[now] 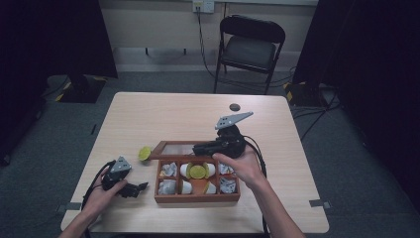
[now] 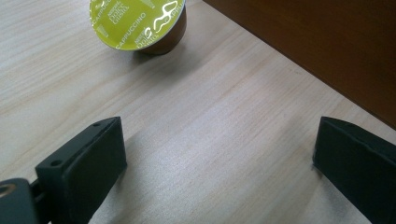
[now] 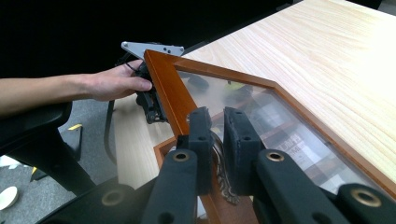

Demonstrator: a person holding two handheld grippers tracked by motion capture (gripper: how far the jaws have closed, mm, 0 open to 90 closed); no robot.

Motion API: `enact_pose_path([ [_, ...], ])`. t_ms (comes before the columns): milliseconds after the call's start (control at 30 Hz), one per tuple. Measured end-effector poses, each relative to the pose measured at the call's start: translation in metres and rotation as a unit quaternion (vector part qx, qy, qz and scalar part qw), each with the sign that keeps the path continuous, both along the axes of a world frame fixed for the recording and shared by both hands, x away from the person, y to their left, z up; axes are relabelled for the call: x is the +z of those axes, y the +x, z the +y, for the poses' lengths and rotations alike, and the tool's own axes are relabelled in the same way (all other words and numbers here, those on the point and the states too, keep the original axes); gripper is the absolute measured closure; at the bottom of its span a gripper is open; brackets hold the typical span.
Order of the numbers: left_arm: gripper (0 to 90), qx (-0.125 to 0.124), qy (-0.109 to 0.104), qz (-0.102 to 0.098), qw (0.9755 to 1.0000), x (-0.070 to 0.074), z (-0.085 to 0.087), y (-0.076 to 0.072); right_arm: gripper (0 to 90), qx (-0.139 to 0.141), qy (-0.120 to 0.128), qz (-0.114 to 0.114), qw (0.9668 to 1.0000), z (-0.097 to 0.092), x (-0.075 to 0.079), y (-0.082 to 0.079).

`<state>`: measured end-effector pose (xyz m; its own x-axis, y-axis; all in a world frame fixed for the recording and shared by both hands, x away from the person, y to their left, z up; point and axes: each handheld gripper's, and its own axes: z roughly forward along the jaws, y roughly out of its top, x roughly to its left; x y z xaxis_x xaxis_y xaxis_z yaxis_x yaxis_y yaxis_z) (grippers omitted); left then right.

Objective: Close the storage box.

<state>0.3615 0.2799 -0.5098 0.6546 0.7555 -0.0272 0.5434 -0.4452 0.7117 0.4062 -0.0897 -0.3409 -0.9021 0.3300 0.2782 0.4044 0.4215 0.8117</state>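
We see a wooden compartment box [image 1: 197, 197] near the front of the tabletop [image 1: 163, 116], its glass-paned lid [image 3: 261, 112] lifted. The right hand-held gripper [image 3: 218, 140] is clamped on the lid's ornate metal latch [image 3: 220, 170]. A green cappuccino capsule [image 2: 140, 23] lies just left of the box, ahead of the left hand-held gripper [image 2: 217, 154], whose jaws stand wide apart over bare wood.

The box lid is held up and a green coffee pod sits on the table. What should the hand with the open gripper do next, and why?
Probably slide the left gripper forward to the green pod. Its jaws stand wide open with only bare table between them, and the pod lies just ahead, beside the wooden box. The right gripper is holding the lid up by its metal clasp, so the box is open.
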Motion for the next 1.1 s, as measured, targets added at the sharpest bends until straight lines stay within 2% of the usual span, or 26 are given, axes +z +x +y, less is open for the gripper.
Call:
enact_pose_path([
  [167,2.0,0.000,0.000,0.000,1.0000,0.000,0.000,0.000,82.0,0.003,-0.010,-0.002,0.9999,0.001,-0.001,-0.003],
  [400,2.0,-0.002,-0.003,0.002,1.0000,0.000,0.000,0.000,82.0,0.008,-0.010,0.000,0.9999,0.001,-0.002,-0.002],
  [800,2.5,-0.007,-0.002,0.000,1.0000,0.000,0.002,0.001,81.8,0.007,-0.032,-0.010,0.9994,0.004,-0.006,-0.013],
  [1000,2.6,-0.009,0.000,-0.001,1.0000,0.000,0.002,0.001,81.7,0.013,-0.036,-0.003,0.9993,0.004,-0.013,-0.017],
  [1100,0.6,0.004,0.002,0.003,1.0000,0.000,0.004,0.001,81.7,0.018,-0.046,0.000,0.9988,0.005,-0.015,-0.019],
])
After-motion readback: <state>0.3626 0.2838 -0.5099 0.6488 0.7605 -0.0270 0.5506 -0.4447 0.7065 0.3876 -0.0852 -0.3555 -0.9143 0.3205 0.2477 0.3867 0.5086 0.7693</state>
